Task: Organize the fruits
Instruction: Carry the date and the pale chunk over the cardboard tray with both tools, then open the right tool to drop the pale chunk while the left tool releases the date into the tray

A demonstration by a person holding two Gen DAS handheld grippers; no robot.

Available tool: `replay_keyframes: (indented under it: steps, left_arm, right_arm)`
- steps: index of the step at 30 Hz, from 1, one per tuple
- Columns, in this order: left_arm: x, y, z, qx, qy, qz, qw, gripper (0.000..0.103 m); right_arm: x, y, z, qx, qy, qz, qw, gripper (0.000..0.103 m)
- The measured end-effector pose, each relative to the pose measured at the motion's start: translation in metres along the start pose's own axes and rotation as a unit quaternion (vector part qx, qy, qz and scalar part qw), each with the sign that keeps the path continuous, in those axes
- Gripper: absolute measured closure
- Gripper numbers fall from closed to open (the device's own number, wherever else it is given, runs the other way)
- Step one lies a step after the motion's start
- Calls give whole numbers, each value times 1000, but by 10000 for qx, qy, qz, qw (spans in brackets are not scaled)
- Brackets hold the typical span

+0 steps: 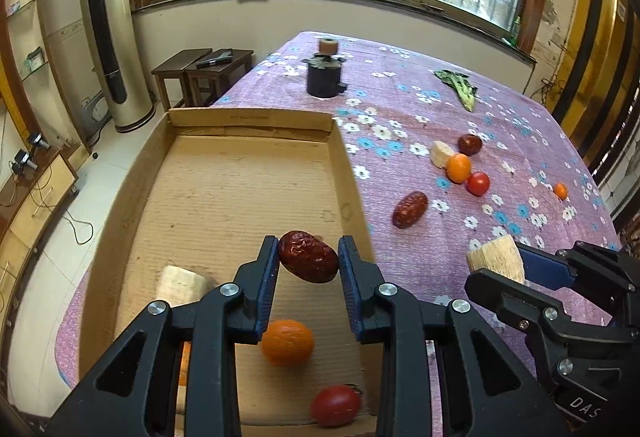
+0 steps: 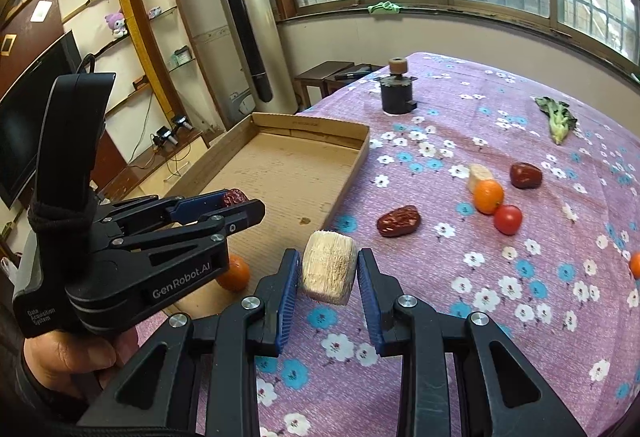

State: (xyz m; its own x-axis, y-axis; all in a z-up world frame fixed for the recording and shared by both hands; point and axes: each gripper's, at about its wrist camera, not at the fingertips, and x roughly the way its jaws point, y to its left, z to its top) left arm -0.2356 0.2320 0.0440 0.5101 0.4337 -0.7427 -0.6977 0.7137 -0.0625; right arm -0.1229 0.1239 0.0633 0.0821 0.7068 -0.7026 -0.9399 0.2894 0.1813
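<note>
- Purple floral cloth covers the counter [image 2: 500,317], under barred windows.
- Cardboard tray [image 1: 240,173] – an orange [image 1: 287,342] and a tomato [image 1: 335,405] lie inside.
- Left gripper [image 1: 308,257], marked "GenRobot.AI" and "Data Acquisition System", clamps a red date [image 1: 308,256] above the tray.
- Right gripper [image 2: 329,268] pinches a pale fibrous chunk [image 2: 329,267] over the cloth, beside the tray.

The tablecloth [image 2: 500,317] is purple, dotted with white and blue flowers. The cardboard tray [image 1: 240,189] at centre left is plain tan-brown. Both black grippers carry blue pads. Dark red dates [image 1: 409,209], an orange citrus [image 1: 458,167] and a red tomato [image 1: 478,183] lie at right; a green leafy stalk [image 2: 558,119] sits upper right.
</note>
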Motion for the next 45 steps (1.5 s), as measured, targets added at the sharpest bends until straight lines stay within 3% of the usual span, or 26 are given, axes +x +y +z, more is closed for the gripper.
replay_keyframes:
  steps: [16,45]
  left_arm:
    - [25,68,18,-620,216,290,9974,75]
    - [74,76,18,-586,1079,460,9914,75]
  right_arm:
    - [54,34,21,-307,297,353,9985,73]
    - [141,53,21,-577,1100,675,9900,71]
